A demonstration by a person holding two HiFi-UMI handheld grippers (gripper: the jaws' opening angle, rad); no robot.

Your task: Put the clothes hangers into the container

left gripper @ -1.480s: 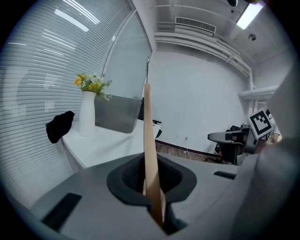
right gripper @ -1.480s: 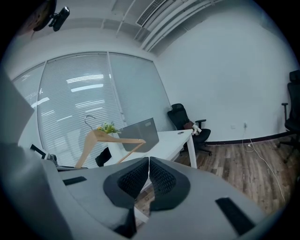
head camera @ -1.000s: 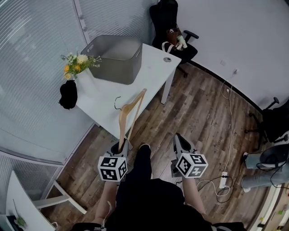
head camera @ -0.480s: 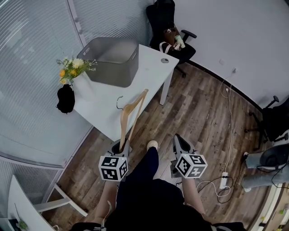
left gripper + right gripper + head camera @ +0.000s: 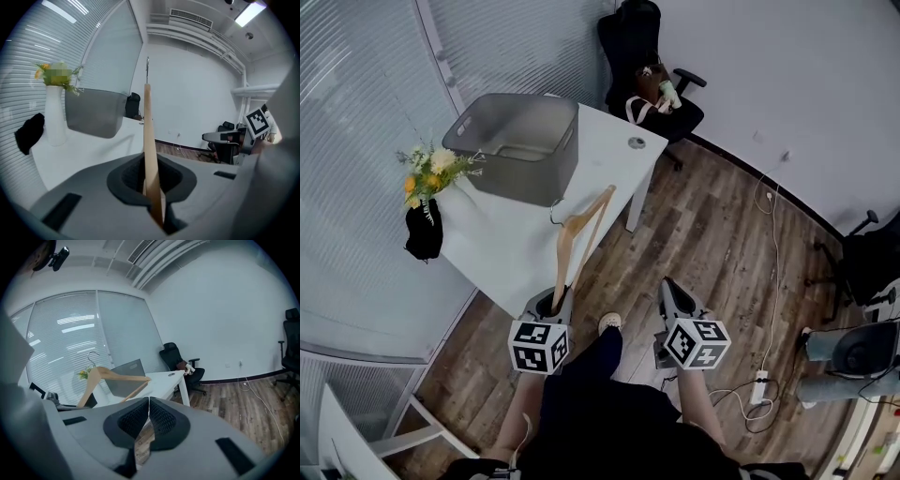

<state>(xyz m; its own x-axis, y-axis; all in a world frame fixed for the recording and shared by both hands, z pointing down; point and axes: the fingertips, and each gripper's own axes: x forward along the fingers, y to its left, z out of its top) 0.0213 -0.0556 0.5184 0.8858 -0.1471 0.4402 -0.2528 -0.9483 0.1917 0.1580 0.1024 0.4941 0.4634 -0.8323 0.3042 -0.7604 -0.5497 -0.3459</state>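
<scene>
A wooden clothes hanger point(image 5: 577, 232) with a metal hook sticks forward from my left gripper point(image 5: 553, 302), which is shut on one end of it. Seen from the left gripper view, the hanger point(image 5: 148, 136) rises edge-on from between the jaws point(image 5: 152, 190). The grey container point(image 5: 517, 145) stands on the white table point(image 5: 609, 159) ahead; the hanger's far end hangs over the table's near edge. My right gripper point(image 5: 677, 298) is over the wooden floor, shut with nothing in it point(image 5: 148, 412). The right gripper view shows the hanger point(image 5: 112, 377) and container point(image 5: 125, 379) to the left.
A white vase of flowers point(image 5: 429, 173) and a black object point(image 5: 423, 234) stand at the table's left end. A black office chair point(image 5: 652, 89) with items on it is behind the table. Cables and a power strip point(image 5: 759, 380) lie on the floor to the right.
The person has stepped toward the table, carrying both grippers forward. The hanger's far end now reaches further over the table edge. Neither gripper's jaws have changed.
</scene>
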